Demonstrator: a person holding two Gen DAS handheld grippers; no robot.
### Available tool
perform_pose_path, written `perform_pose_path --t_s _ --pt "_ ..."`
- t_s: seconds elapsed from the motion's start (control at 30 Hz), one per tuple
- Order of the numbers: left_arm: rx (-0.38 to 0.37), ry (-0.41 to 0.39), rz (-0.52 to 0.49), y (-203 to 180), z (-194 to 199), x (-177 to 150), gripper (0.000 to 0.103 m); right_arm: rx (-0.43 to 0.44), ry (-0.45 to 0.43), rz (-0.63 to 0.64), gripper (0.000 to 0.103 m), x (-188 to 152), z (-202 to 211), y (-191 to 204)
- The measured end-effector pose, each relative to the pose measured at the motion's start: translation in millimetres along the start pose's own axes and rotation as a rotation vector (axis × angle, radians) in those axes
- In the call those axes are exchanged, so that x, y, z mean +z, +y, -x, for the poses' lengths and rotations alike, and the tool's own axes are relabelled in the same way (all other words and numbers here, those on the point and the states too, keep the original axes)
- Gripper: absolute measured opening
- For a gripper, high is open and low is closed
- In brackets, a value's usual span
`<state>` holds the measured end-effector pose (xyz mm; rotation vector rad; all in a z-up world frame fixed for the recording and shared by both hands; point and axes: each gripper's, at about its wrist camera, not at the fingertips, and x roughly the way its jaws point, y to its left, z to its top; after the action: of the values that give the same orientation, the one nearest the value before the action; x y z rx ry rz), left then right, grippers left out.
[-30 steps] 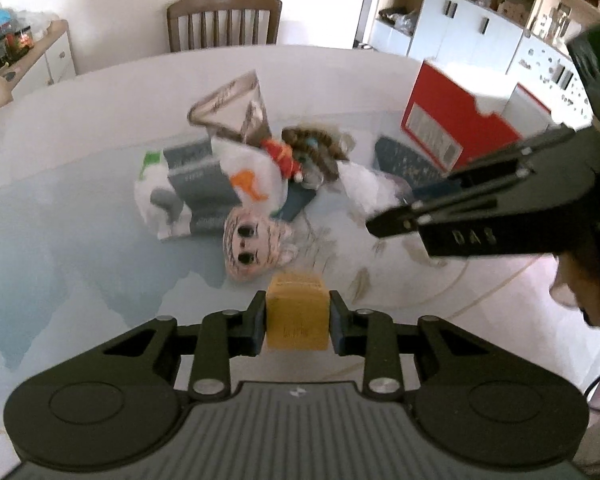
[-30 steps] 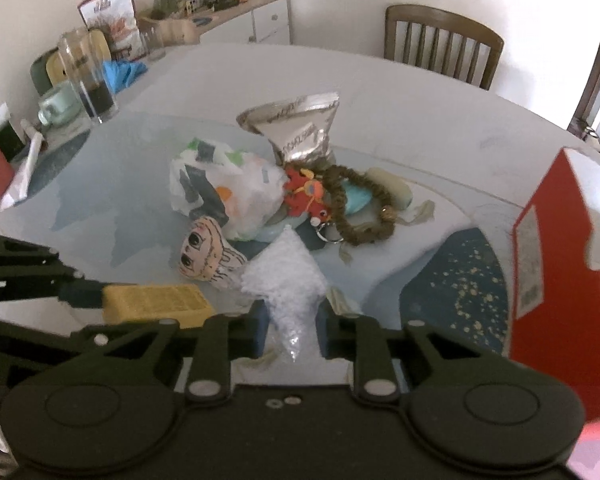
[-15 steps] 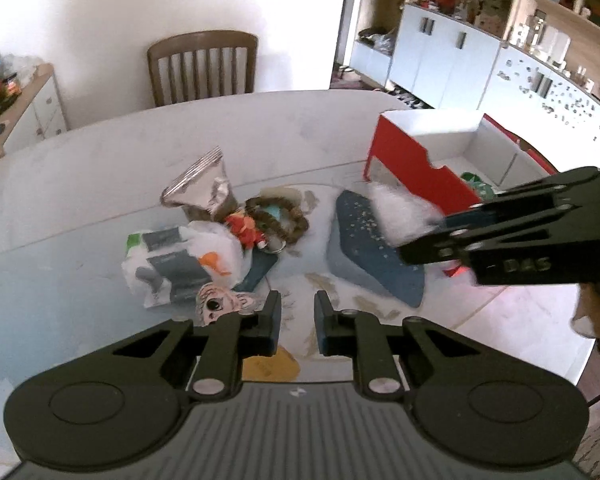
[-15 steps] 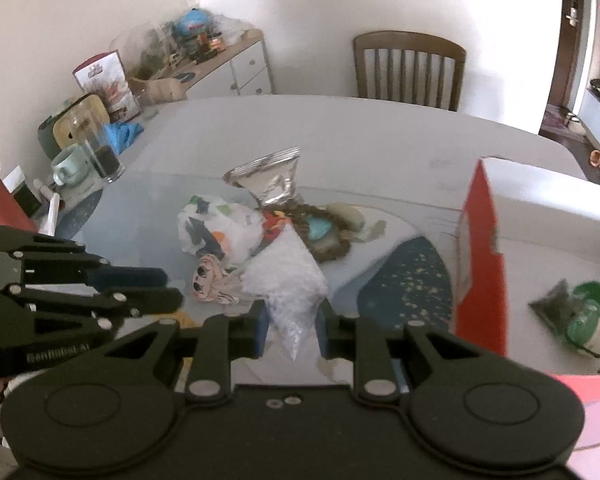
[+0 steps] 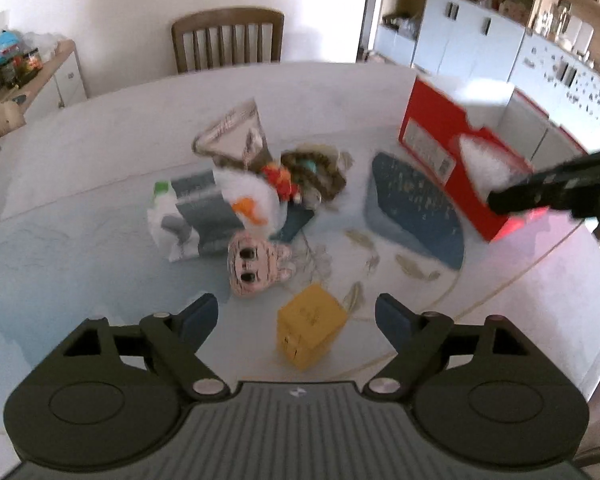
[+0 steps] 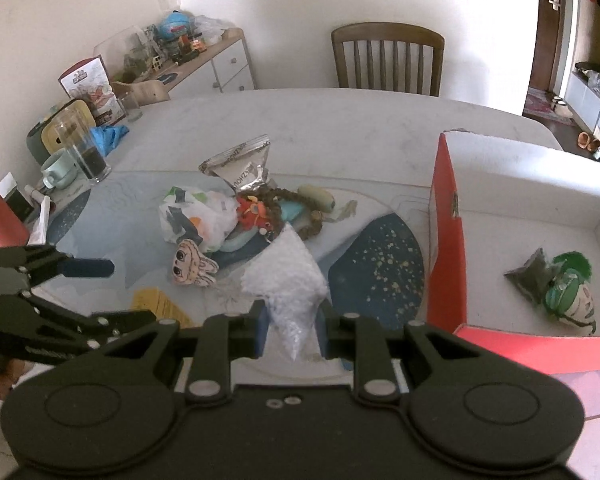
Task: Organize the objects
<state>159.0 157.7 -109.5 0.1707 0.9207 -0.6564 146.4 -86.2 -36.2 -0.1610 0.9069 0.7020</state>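
My left gripper hangs over the near table edge and its jaws are opening. A yellow box lies tilted on the table below and between the fingers, touched by neither pad. In the right wrist view the left gripper stands at the far left over the yellow box. My right gripper is shut on a white crinkled plastic bag, held up beside the red box. From the left wrist view, that gripper holds the bag at the red box.
A pile sits mid-table: foil pouch, printed plastic bag, cartoon-face doll, bead string. A blue speckled mat lies beside the red box, which holds a green packet. A glass, mug and chair stand farther off.
The left gripper has let go of the yellow box, which now lies on the table, and its jaws have spread wide. The right gripper carried the white bag rightward to the red box.
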Motion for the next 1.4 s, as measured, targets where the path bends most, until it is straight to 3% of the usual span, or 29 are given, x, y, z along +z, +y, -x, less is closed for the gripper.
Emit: perform_pose_path --t_s 0.17,0.33,0.6,0.9,1.17,1.4 --pt "0.020 0.055 -0.012 -6 -27 -12 0.086 -0.005 0.005 0.000 0.022 -2 1 1" --pt "0.024 0.032 -0.039 -11 -39 -16 0.084 -0.010 0.012 -0.003 0.022 -3 3 1" --pt "0.019 0.033 -0.071 -16 -46 -19 0.040 -0.018 0.016 -0.013 0.022 -6 6 -5" --pt "-0.002 0.016 -0.119 -36 -32 2 0.040 -0.022 0.006 -0.016 0.022 -2 16 -17" --pt "-0.089 -0.019 -0.174 -82 0 50 0.040 -0.036 -0.040 -0.034 0.022 10 39 -41" --pt "-0.106 -0.044 -0.210 -125 12 94 0.040 -0.051 -0.083 -0.045 0.022 20 58 -71"
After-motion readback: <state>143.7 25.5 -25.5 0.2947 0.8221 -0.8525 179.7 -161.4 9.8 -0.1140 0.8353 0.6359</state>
